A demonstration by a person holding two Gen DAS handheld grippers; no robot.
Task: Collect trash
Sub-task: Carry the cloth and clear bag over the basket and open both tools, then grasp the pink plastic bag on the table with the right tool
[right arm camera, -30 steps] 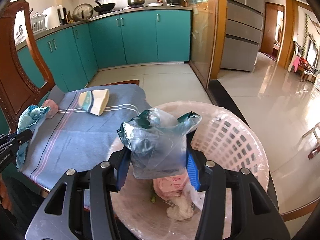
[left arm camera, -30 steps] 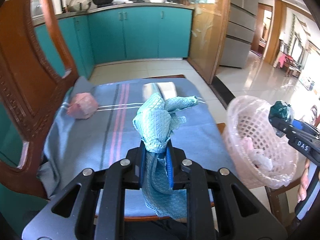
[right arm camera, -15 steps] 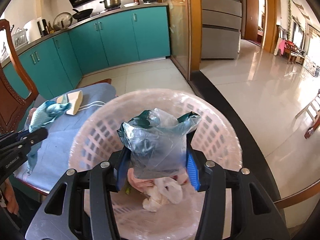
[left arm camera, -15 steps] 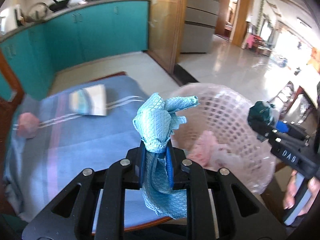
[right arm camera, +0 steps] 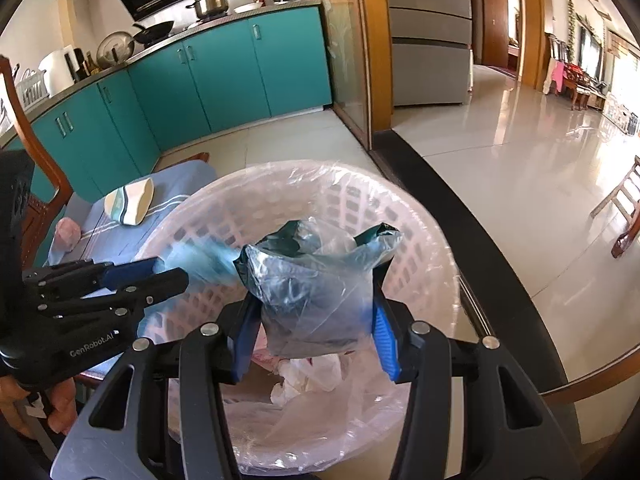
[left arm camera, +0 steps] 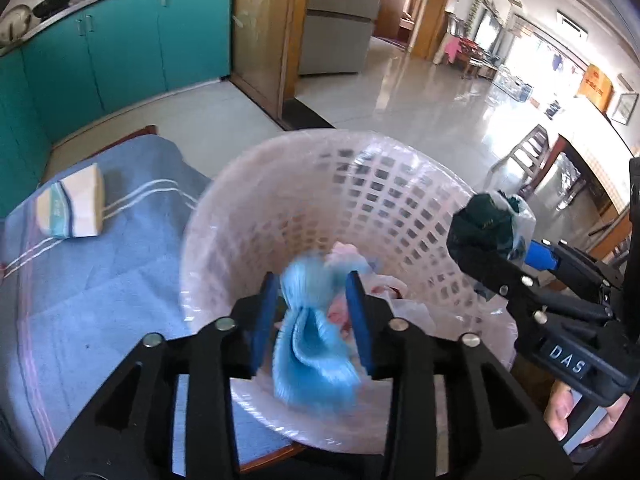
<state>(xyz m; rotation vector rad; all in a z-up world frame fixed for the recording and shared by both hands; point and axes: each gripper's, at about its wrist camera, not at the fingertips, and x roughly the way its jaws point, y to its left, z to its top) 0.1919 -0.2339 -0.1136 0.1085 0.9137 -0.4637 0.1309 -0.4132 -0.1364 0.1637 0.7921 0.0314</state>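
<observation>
- Teal cabinets [left arm camera: 120, 48] and pale tile floor sit behind a worktop [left arm camera: 100, 280] under a blue striped cloth; a pink lattice basket [left arm camera: 280, 184] with a clear liner stands at its edge, trash already lying inside.
- Left view: the left tongs [left arm camera: 312, 312] hang over the basket mouth and are opening; the blue rag [left arm camera: 312, 344] sits blurred between the pads, apparently loose from them and dropping.
- On the cloth a folded packet [left arm camera: 72, 208] waits uncollected.
- At the right edge the right tongs [left arm camera: 492, 240] carry a dark bundle over the basket's rim.
- Right view: the right tongs [right arm camera: 316, 304] are clamped on a clear bag [right arm camera: 316, 280] with dark contents, held above the basket [right arm camera: 424, 248].
- The left tongs [right arm camera: 160, 272] reach in from the left with a blue smear at their tips; a pink wad [right arm camera: 68, 232] lies on the cloth beyond.
- Risks, as I judge them: the rag could snag on a pad or drape over the near rim and slide outside.
- The two tongs are close together over one opening, so a release of the bag might strike the left tongs or tip the light basket off the edge.
</observation>
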